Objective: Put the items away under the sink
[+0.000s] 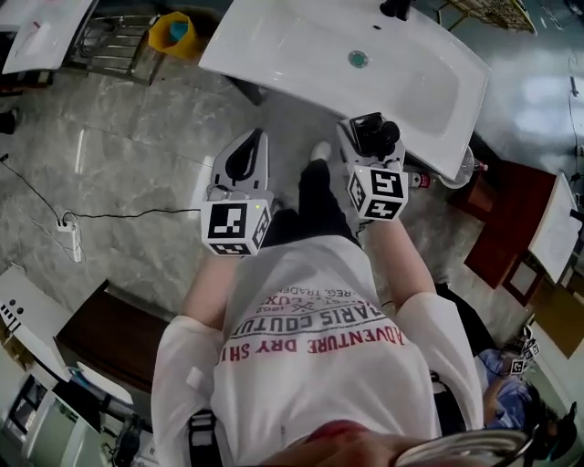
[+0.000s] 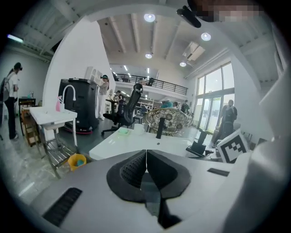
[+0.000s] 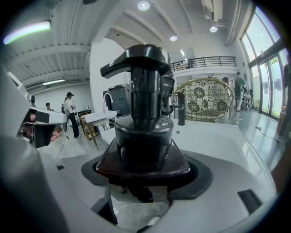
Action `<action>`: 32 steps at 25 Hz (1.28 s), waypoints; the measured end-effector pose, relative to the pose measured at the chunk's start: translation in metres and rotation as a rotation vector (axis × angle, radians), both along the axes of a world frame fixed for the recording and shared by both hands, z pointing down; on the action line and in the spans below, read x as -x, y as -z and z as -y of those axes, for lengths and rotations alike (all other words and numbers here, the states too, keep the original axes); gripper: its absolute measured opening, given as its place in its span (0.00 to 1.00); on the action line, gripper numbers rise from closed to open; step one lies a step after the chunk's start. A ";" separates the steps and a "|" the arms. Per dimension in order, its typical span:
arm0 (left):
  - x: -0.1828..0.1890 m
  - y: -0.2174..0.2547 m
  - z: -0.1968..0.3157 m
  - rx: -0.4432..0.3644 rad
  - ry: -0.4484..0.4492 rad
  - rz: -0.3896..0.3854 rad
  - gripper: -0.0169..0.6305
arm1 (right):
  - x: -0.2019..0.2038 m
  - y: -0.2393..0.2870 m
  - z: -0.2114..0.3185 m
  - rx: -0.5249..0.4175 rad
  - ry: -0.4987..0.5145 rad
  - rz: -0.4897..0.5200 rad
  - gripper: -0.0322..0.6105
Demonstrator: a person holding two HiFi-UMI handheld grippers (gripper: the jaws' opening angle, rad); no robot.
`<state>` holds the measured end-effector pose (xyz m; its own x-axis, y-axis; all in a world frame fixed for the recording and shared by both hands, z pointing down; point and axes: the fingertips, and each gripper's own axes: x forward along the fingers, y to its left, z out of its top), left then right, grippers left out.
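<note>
The white sink [image 1: 301, 46] stands just ahead of me, with a black faucet [image 1: 395, 9] at its back edge. My right gripper [image 1: 372, 139] is held upright in front of the sink's near edge, shut on a dark brown pump bottle [image 3: 143, 136] with a black pump head [image 3: 143, 59]. Beside it on the left, my left gripper [image 1: 242, 169] is shut with nothing in it; its black pads [image 2: 134, 168] touch. The space under the sink is hidden in every view.
A yellow bucket [image 1: 173, 30] and a metal rack [image 1: 114, 46] stand left of the sink. A power strip [image 1: 68, 239] with its cable lies on the marble floor. A small bottle [image 1: 420, 180] lies near the sink's right end, by a red-brown cabinet [image 1: 511, 219].
</note>
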<state>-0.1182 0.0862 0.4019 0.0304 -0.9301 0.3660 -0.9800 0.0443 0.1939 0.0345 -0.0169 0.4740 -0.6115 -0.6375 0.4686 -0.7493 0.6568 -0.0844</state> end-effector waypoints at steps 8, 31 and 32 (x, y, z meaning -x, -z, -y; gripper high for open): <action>0.028 -0.050 -0.075 0.082 0.075 -0.029 0.06 | 0.038 -0.049 -0.071 0.099 0.056 -0.031 0.64; 0.064 -0.344 0.005 -0.005 0.100 -0.029 0.06 | 0.104 -0.327 -0.029 0.090 0.184 -0.047 0.64; 0.065 -0.358 0.011 -0.019 0.093 -0.017 0.06 | 0.106 -0.339 -0.024 0.076 0.181 -0.040 0.64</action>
